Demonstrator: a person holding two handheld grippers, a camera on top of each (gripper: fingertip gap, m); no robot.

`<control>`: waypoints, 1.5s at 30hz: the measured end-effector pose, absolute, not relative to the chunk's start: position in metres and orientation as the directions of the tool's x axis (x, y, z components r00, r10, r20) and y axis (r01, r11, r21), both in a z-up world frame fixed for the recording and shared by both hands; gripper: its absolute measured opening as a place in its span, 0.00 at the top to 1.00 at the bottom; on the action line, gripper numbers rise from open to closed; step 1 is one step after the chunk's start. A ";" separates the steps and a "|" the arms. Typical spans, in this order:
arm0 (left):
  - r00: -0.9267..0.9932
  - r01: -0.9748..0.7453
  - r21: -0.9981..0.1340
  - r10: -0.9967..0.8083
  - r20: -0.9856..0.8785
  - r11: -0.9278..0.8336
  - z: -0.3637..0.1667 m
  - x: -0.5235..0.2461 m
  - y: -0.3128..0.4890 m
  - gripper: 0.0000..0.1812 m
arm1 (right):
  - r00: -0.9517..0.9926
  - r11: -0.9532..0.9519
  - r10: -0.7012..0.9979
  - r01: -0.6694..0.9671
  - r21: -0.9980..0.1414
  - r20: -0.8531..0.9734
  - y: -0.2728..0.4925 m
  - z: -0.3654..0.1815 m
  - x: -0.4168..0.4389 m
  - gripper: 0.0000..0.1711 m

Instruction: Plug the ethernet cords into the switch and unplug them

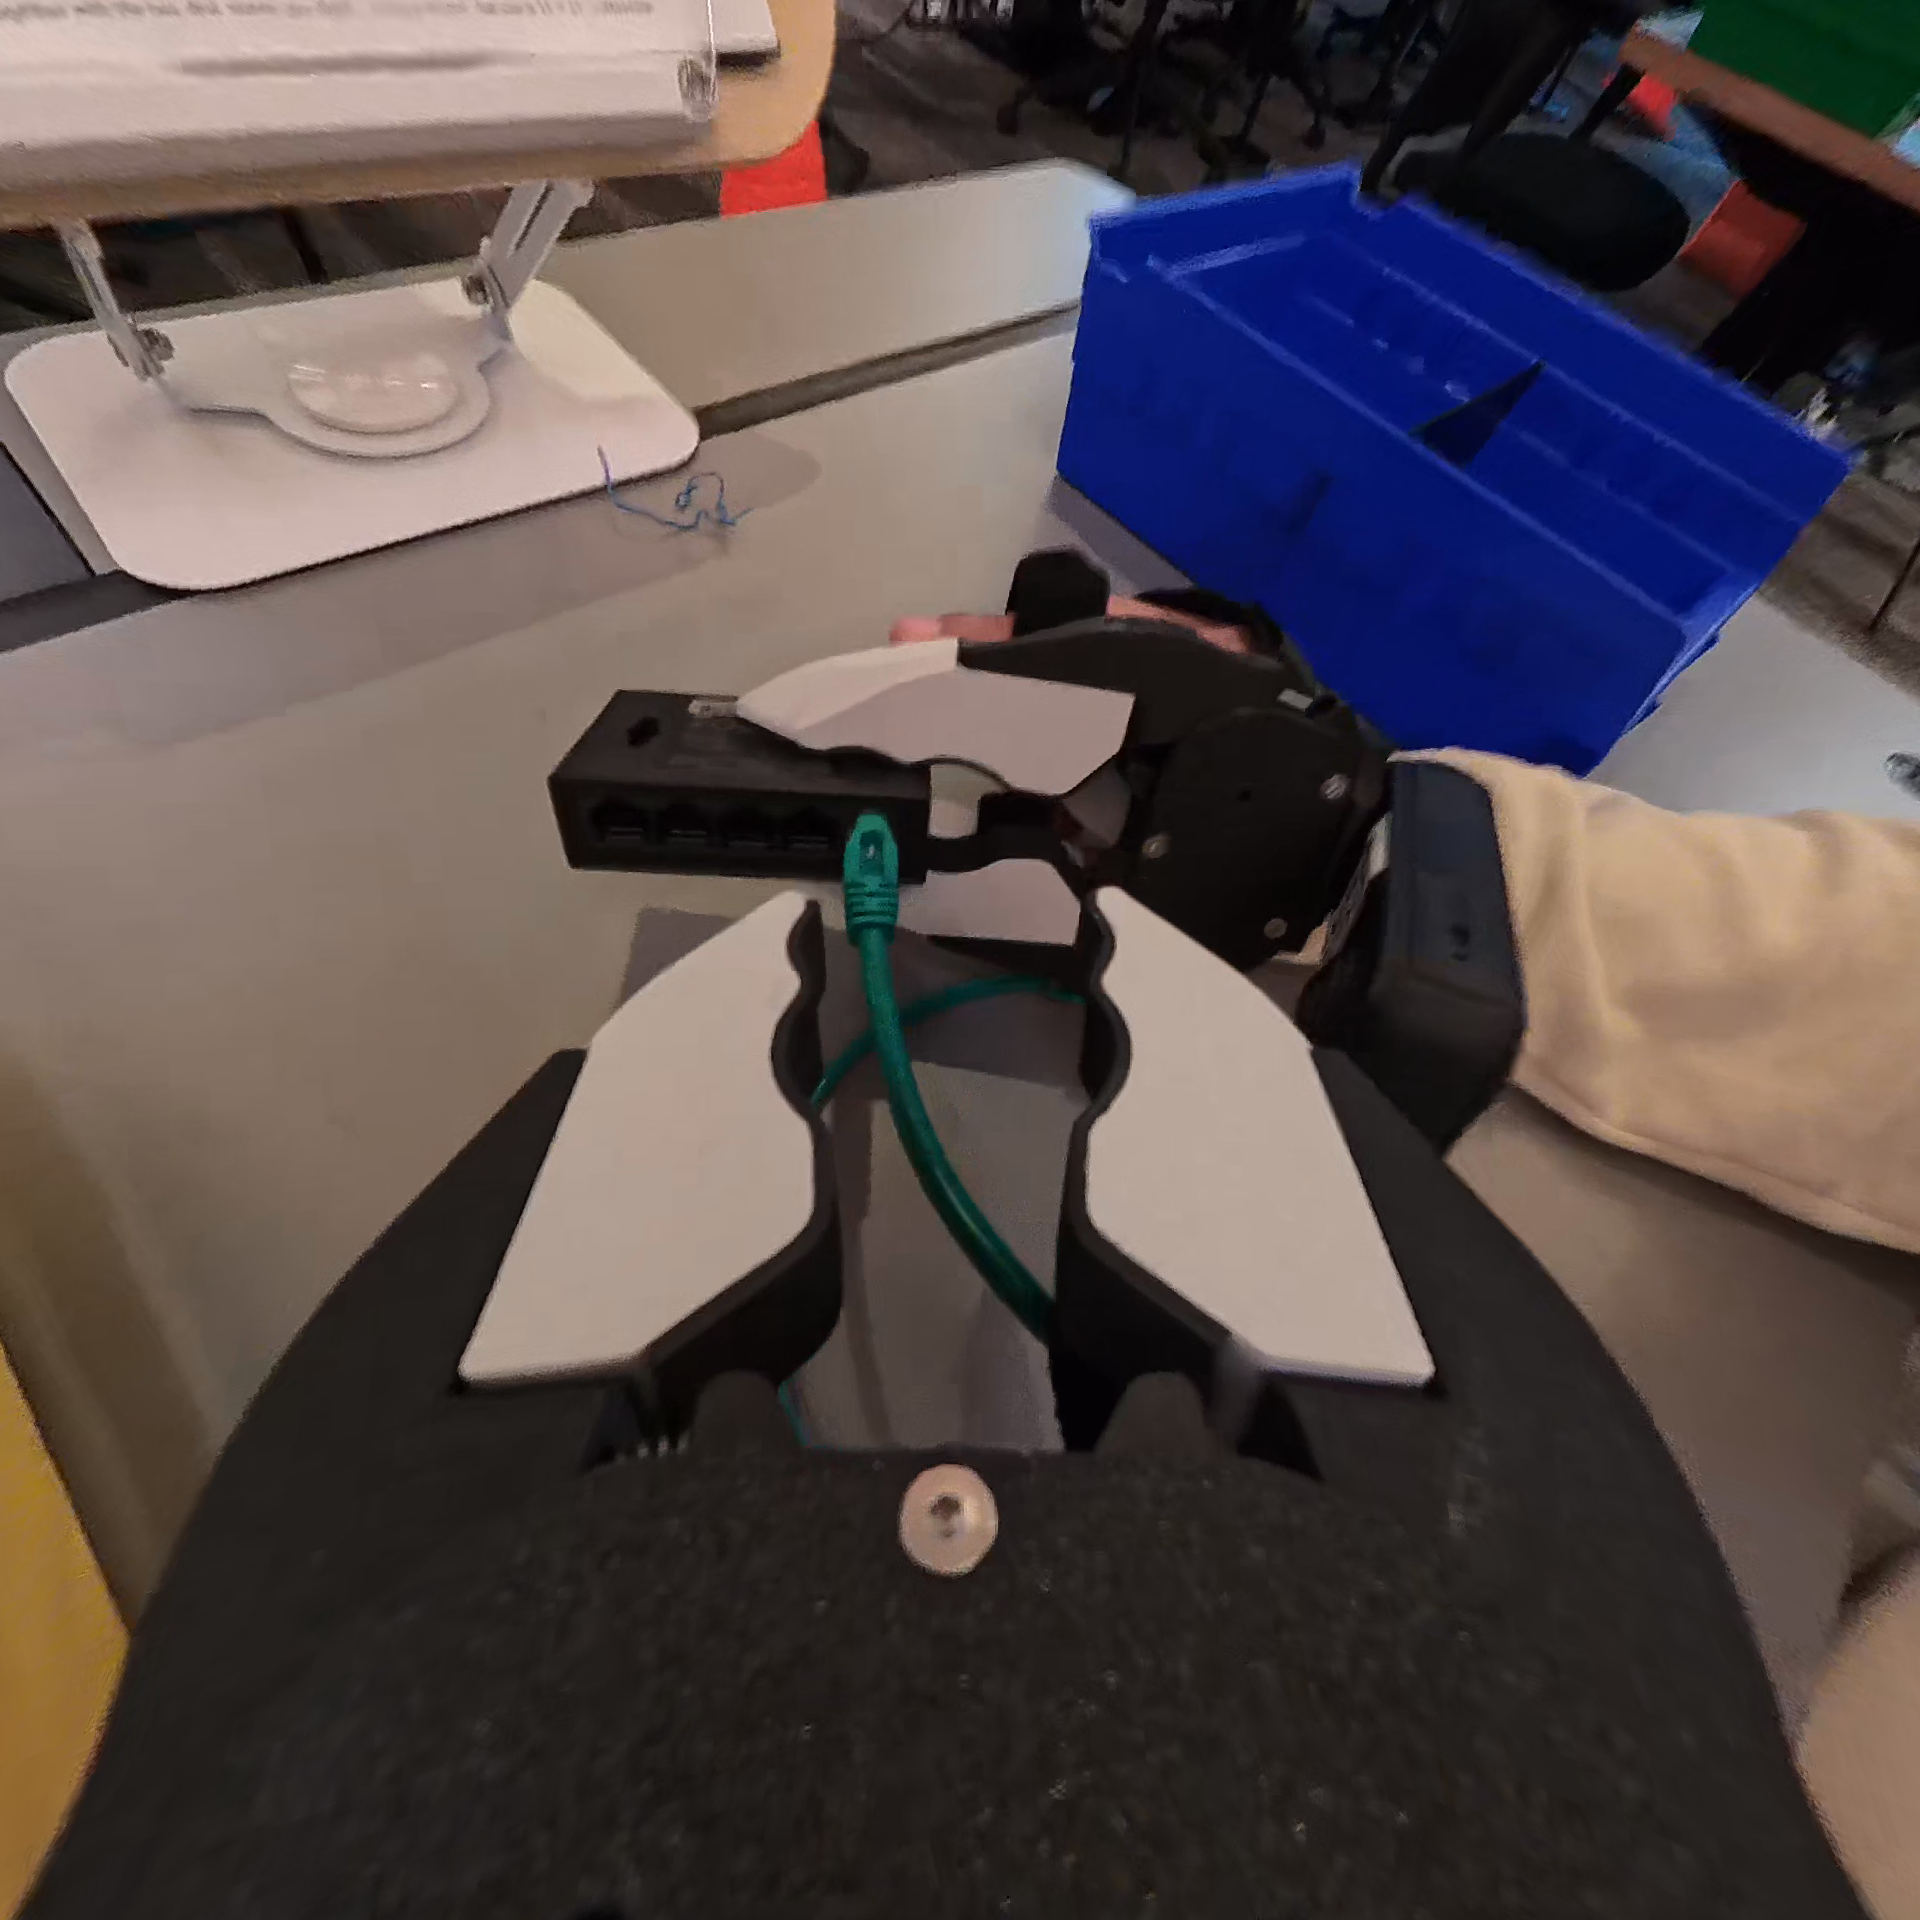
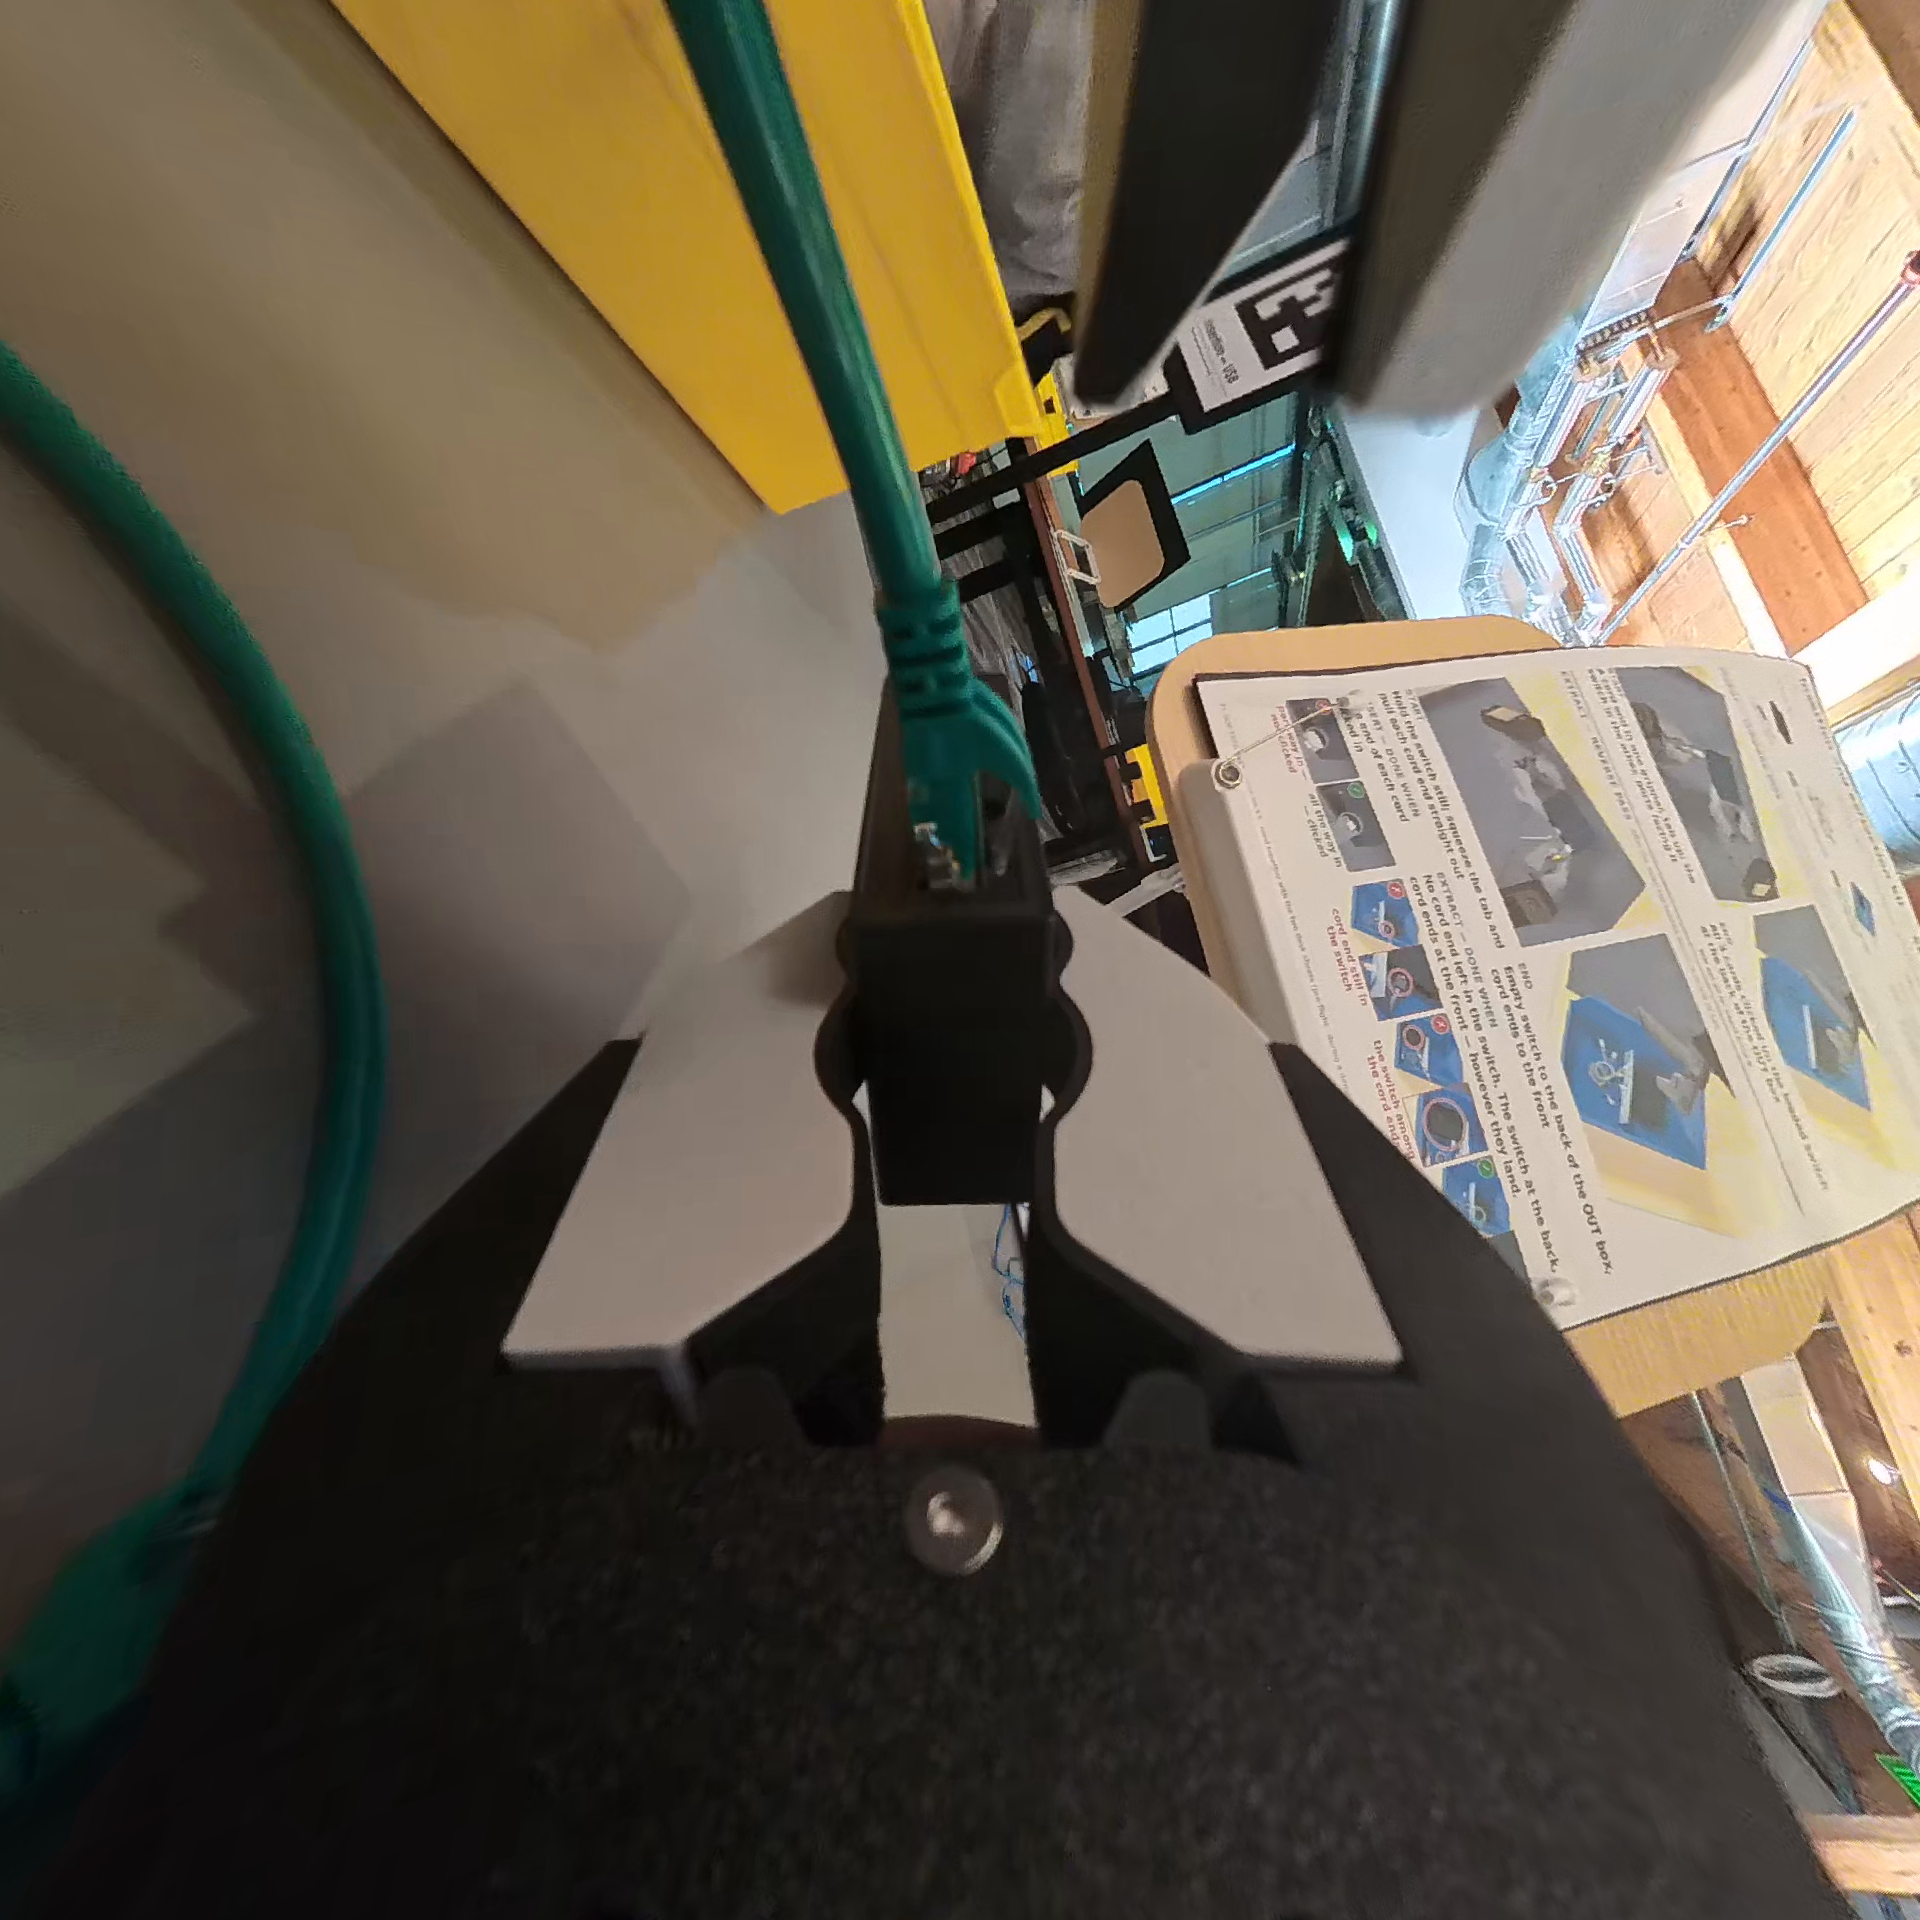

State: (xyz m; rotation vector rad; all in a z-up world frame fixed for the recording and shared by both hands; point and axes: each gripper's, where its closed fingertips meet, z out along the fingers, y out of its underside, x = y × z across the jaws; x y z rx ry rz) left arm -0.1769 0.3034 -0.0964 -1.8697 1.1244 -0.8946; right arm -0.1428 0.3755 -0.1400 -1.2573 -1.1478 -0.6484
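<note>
One green cord (image 1: 871, 883) sits plugged into the black switch (image 1: 727, 795), which the right claw (image 2: 951, 1023) grips; the left claw (image 1: 951, 935) gapes at 6 o'clock.

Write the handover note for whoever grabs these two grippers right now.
Right gripper: shut on the black switch, held above the table.
Left gripper: open, empty, just in front of the switch; the green cord runs between its fingers untouched.
Done: one green plug sits in the rightmost port as the left wrist view shows it; whether it is fully seated cannot be told. The other four ports are empty.
Left: the cord's other end, then unplugging.
</note>
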 end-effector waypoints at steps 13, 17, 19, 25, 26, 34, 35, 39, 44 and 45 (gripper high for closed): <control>0.418 -0.487 -0.821 -0.905 0.081 -0.299 -0.130 -0.184 0.312 0.95 | 0.325 0.313 0.219 0.870 -0.381 0.920 0.366 -0.140 -0.156 0.83; 0.389 -0.510 -0.817 -0.920 0.059 -0.268 -0.127 -0.184 0.308 0.95 | 0.329 0.333 0.220 0.860 -0.387 0.919 0.363 -0.138 -0.157 0.83; 0.377 -0.504 -0.823 -0.924 0.062 -0.261 -0.125 -0.184 0.307 0.95 | 0.343 0.335 0.224 0.852 -0.403 0.912 0.362 -0.136 -0.157 0.83; 0.344 -0.533 -0.812 -0.938 0.049 -0.238 -0.123 -0.185 0.304 0.95 | 0.361 0.332 0.262 0.837 -0.434 0.895 0.357 -0.137 -0.161 0.84; 0.348 -0.545 -0.806 -0.937 0.035 -0.232 -0.125 -0.186 0.305 0.95 | 0.355 0.331 0.261 0.840 -0.429 0.897 0.357 -0.138 -0.162 0.84; 0.364 -0.501 -0.816 -0.925 0.105 -0.290 -0.126 -0.185 0.309 0.95 | 0.362 0.323 0.256 0.842 -0.432 0.896 0.355 -0.137 -0.164 0.84; 0.364 -0.520 -0.808 -0.927 0.086 -0.279 -0.129 -0.186 0.309 0.95 | 0.366 0.307 0.277 0.843 -0.443 0.888 0.357 -0.140 -0.164 0.84; 0.366 -0.509 -0.814 -0.926 0.092 -0.282 -0.132 -0.181 0.304 0.95 | 0.341 0.295 0.323 0.850 -0.437 0.883 0.361 -0.151 -0.161 0.83; 0.334 -0.441 -0.860 -0.936 0.110 -0.258 -0.105 -0.192 0.288 0.90 | 0.327 0.396 0.278 0.818 -0.418 0.903 0.351 -0.140 -0.163 0.83; 0.338 -0.402 -0.879 -0.934 0.116 -0.255 -0.094 -0.200 0.284 0.88 | 0.321 0.387 0.271 0.827 -0.408 0.908 0.352 -0.140 -0.161 0.83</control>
